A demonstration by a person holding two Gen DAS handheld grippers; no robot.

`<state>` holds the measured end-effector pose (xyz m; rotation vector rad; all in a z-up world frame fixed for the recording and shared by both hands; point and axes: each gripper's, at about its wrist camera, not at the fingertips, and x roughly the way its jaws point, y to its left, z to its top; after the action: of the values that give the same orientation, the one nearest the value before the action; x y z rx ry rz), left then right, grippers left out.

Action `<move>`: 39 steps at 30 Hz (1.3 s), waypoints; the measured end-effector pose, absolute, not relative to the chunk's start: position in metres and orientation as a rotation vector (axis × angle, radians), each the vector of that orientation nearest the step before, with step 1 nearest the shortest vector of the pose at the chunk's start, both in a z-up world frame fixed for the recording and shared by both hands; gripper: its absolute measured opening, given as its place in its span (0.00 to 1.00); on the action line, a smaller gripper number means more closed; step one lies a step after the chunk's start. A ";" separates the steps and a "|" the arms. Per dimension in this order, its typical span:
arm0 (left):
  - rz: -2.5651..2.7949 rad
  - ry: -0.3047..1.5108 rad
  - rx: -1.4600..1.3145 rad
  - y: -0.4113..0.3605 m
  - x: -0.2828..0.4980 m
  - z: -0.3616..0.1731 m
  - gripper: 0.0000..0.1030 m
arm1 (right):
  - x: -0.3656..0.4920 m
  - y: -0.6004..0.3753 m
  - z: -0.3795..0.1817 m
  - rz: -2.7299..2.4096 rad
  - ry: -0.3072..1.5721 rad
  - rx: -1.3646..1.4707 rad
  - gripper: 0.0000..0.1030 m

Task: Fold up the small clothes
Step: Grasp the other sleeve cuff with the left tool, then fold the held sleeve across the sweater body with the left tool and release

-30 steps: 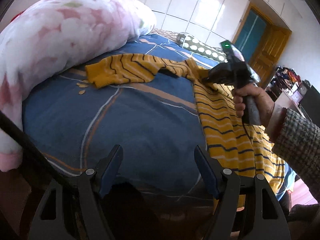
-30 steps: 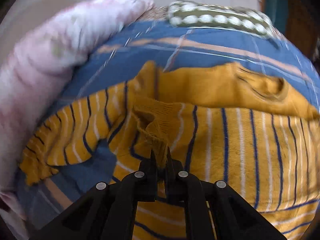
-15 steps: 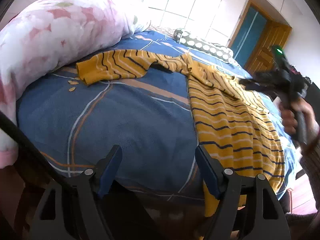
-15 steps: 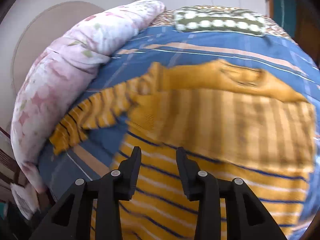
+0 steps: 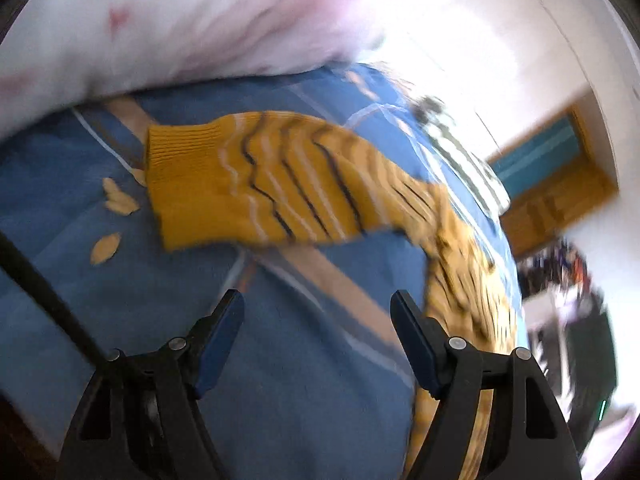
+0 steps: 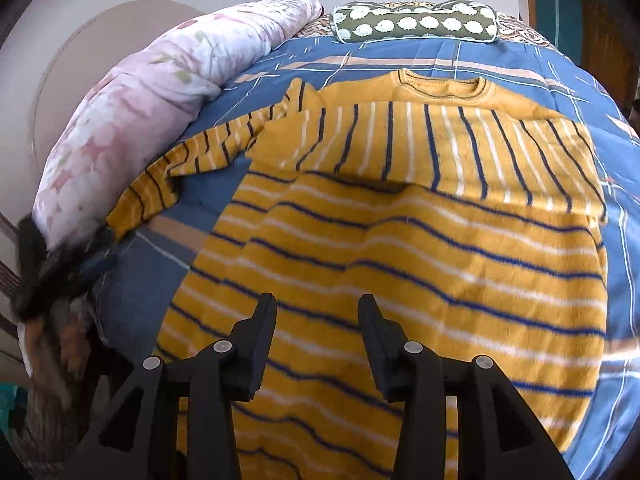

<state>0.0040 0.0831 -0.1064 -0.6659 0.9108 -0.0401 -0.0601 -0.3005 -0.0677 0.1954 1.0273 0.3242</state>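
Note:
A yellow sweater with dark blue and white stripes (image 6: 420, 248) lies flat on the blue bed cover (image 6: 472, 60). Its right sleeve is folded across the chest. Its left sleeve (image 6: 192, 160) stretches out to the left, towards the pink quilt. In the left wrist view that sleeve (image 5: 280, 184) lies just ahead, ribbed cuff to the left. My left gripper (image 5: 318, 312) is open and empty, low over the cover, short of the sleeve. My right gripper (image 6: 317, 316) is open and empty above the sweater's lower body. The left gripper shows blurred at the bed's left edge (image 6: 64, 264).
A rolled pink floral quilt (image 6: 152, 100) lies along the bed's left side. A green patterned pillow (image 6: 416, 24) sits at the head. Small tan bits (image 5: 116, 204) lie on the cover by the cuff. A wooden door (image 5: 556, 200) and clutter stand to the right.
My right gripper let go of the sweater fabric, opened and pulled back over the body. My left gripper swung in close to the left sleeve's cuff.

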 end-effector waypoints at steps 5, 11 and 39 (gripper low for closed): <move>0.066 0.878 -0.655 0.087 0.042 -0.108 0.69 | -0.073 -0.319 -0.062 0.281 0.993 0.210 0.47; 0.214 0.898 -0.486 0.085 0.074 -0.084 0.04 | -0.077 -0.346 -0.067 0.227 0.973 0.271 0.47; -0.496 1.018 0.087 -0.389 0.125 -0.047 0.06 | -0.178 -0.532 -0.093 -0.009 0.809 0.597 0.47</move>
<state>0.1246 -0.3893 -0.0472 0.0869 1.0180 -0.4960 -0.1778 -0.5323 -0.0930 0.5974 0.8094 -0.0089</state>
